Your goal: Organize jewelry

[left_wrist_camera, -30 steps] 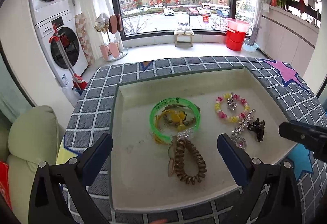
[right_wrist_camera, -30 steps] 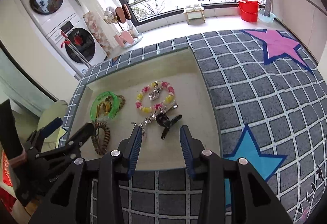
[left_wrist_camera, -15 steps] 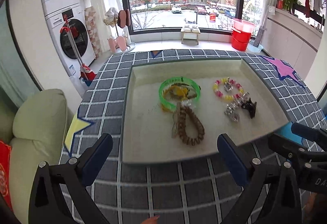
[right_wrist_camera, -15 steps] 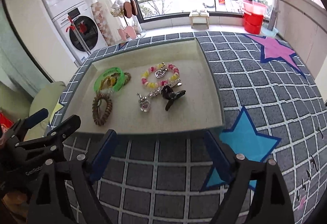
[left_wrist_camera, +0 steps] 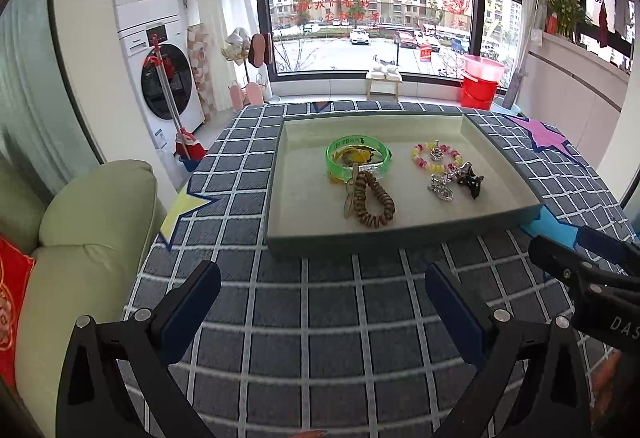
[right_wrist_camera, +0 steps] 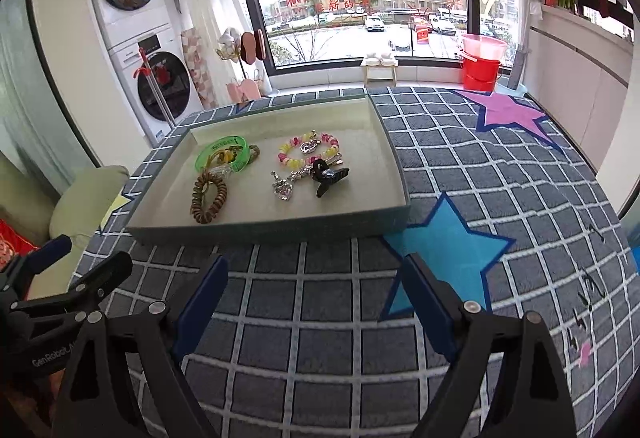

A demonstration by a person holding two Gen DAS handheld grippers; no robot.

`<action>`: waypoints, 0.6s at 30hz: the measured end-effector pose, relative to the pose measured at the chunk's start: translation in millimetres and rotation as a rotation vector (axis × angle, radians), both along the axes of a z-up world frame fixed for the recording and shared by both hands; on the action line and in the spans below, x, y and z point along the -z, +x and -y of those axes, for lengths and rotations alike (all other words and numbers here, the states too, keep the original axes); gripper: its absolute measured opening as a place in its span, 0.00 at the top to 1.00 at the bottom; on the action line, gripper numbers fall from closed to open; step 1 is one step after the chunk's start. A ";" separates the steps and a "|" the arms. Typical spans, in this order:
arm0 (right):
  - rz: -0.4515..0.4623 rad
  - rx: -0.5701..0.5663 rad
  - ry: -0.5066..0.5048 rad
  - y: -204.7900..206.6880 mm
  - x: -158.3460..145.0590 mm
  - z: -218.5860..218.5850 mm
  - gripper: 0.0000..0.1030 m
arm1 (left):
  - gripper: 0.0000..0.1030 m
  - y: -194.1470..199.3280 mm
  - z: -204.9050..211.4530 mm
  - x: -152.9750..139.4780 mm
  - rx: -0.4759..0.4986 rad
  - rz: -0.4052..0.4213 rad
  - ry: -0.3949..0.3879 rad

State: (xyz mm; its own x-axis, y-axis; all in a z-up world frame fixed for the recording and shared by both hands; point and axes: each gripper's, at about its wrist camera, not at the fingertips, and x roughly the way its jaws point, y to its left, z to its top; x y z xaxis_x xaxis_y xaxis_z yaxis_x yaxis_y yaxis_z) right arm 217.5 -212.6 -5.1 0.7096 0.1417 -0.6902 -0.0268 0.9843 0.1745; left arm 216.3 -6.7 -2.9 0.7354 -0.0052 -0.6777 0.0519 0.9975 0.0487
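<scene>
A shallow grey-green tray (left_wrist_camera: 400, 232) (right_wrist_camera: 272, 228) sits on a grid-patterned cloth. In it lie a green bangle (left_wrist_camera: 357, 155) (right_wrist_camera: 222, 154), a brown coil hair tie (left_wrist_camera: 372, 202) (right_wrist_camera: 208, 198), a pink and yellow bead bracelet (left_wrist_camera: 436, 158) (right_wrist_camera: 308, 152), a silver heart charm (left_wrist_camera: 440, 188) (right_wrist_camera: 282, 188) and a black hair claw (left_wrist_camera: 470, 180) (right_wrist_camera: 330, 176). My left gripper (left_wrist_camera: 322, 302) is open and empty, in front of the tray. My right gripper (right_wrist_camera: 316, 302) is open and empty, also in front of the tray. Each shows at the edge of the other's view (left_wrist_camera: 580, 270) (right_wrist_camera: 72, 278).
The cloth (left_wrist_camera: 328, 338) has yellow (left_wrist_camera: 182, 206), blue (right_wrist_camera: 444, 250) and pink stars (right_wrist_camera: 508, 114). A pale green sofa (left_wrist_camera: 84, 238) with a red cushion (left_wrist_camera: 8, 302) is at the left. A washer stack (left_wrist_camera: 154, 38), a mop and a red bucket (right_wrist_camera: 480, 68) stand behind.
Both grippers have pulled back from above the tray to in front of it. The right gripper's jaws have opened wide. The jewelry lies where it was.
</scene>
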 end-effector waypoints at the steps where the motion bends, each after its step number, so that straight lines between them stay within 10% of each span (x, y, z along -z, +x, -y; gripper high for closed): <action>1: 0.001 0.001 0.004 -3.2 -0.2 0.4 0.13 | 0.00 -4.2 -0.4 0.0 -0.003 0.001 -0.001; 18: 0.071 0.016 -0.087 -44.5 -9.8 -4.4 0.12 | 0.00 -50.9 -5.0 1.9 -0.027 0.029 -0.028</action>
State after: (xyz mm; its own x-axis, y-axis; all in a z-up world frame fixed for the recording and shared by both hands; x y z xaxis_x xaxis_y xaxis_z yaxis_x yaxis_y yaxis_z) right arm 173.0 -208.2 4.7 0.7587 0.0716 -0.6475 -0.0205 0.9961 0.0862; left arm 165.4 -1.7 -4.8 0.7550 -0.0042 -0.6558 0.0242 0.9995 0.0215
